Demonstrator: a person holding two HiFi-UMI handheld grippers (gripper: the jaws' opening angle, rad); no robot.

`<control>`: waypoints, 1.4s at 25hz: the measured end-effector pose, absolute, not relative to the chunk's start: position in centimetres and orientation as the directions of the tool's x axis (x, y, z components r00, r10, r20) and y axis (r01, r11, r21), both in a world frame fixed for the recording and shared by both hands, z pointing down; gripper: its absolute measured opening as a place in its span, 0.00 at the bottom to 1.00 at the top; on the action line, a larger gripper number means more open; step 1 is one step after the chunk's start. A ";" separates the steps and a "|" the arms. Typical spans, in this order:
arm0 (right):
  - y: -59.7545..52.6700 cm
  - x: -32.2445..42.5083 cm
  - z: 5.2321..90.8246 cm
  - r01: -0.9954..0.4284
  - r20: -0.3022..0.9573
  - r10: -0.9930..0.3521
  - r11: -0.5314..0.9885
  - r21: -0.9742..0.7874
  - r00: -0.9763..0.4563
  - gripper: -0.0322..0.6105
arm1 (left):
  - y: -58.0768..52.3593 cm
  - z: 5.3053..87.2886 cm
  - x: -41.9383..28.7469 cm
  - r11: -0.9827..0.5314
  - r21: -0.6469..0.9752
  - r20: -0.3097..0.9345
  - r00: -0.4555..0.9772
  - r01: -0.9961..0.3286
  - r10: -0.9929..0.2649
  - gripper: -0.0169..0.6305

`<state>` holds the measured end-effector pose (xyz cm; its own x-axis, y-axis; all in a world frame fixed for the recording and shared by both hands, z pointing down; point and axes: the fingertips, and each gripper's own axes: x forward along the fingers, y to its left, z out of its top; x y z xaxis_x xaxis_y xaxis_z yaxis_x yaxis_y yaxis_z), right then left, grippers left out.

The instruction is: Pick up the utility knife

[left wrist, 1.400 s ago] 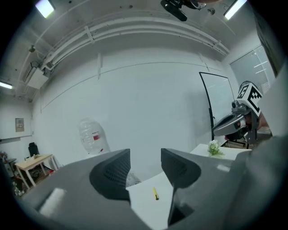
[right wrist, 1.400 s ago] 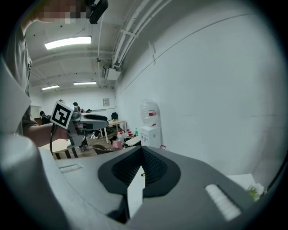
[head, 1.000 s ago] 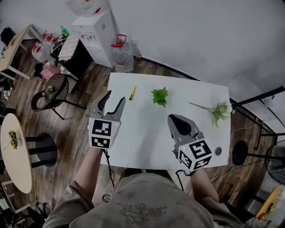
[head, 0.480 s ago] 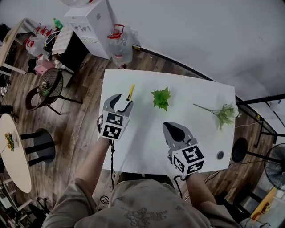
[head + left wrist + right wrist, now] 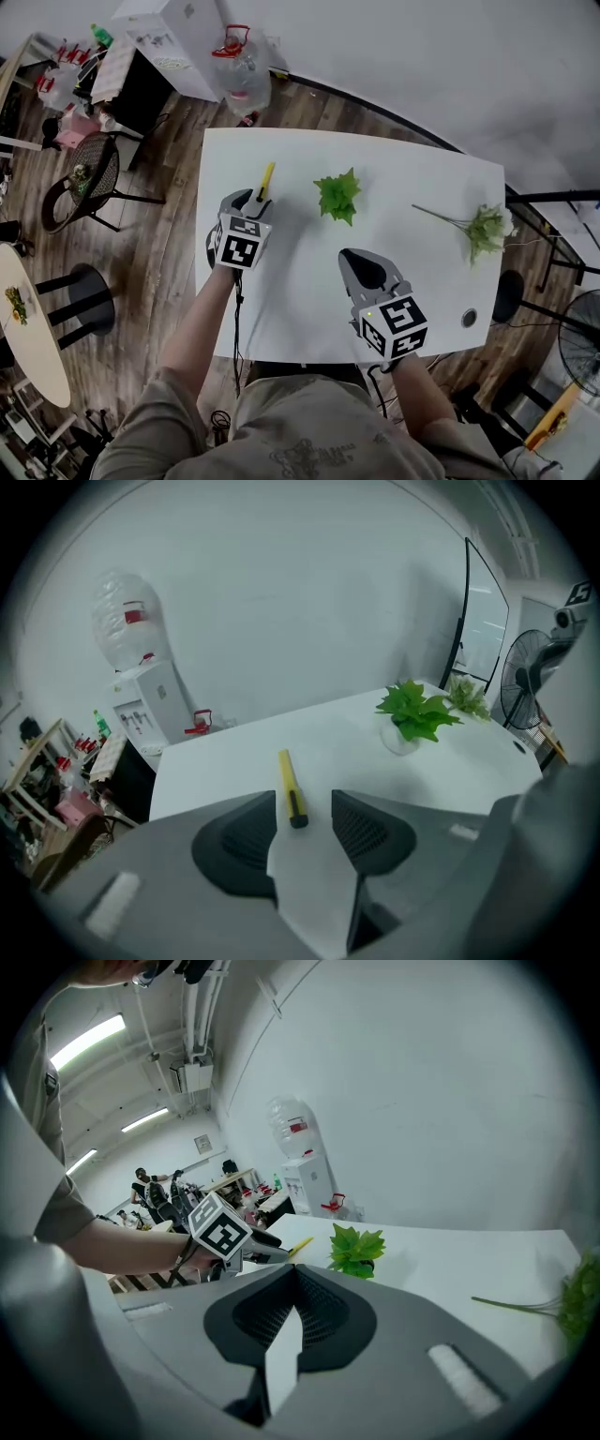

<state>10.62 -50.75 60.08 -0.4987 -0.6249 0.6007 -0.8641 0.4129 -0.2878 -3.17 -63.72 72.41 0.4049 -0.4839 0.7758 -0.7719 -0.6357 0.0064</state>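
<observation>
The slim yellow plastic utility knife (image 5: 292, 789) lies far-left on the white worktop (image 5: 375, 752), its near end between the left gripper's (image 5: 305, 810) open fingers (image 5: 246, 834). Likely light, stiff, slick: pinch its sides mid-body. The right gripper (image 5: 293, 1283) is closed, empty.

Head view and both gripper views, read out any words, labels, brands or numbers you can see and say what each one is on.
No text can be read in any view.
Left gripper and right gripper: their cubes carry only black-and-white square markers, no letters.
Water dispenser: marks on its front panel, too small to read.
Utility knife: no print can be made out.
</observation>
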 end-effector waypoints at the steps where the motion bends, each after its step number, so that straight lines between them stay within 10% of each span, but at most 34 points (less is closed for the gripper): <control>1: -50.8 10.6 60.5 -0.864 0.604 -0.621 0.411 -0.290 -0.499 0.10 | -63.9 72.9 -3.3 -0.630 0.010 0.777 0.402 -0.777 -0.484 0.32; 18: -51.1 10.0 60.2 -0.859 0.592 -0.624 0.412 -0.306 -0.510 0.10 | -63.8 73.3 -2.8 -0.640 0.056 0.777 0.436 -0.766 -0.453 0.13; 35: -47.7 10.6 43.0 -0.844 0.350 -0.771 0.512 -0.157 -0.533 0.10 | -59.0 51.7 -3.4 -0.625 0.097 0.484 0.585 -0.775 -0.651 0.13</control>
<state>10.64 -47.70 42.95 -0.5326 -0.7707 0.3498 -0.8444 0.5122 -0.1571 -3.38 -58.99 51.67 0.5849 -0.6507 0.4842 -0.7750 -0.6245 0.0968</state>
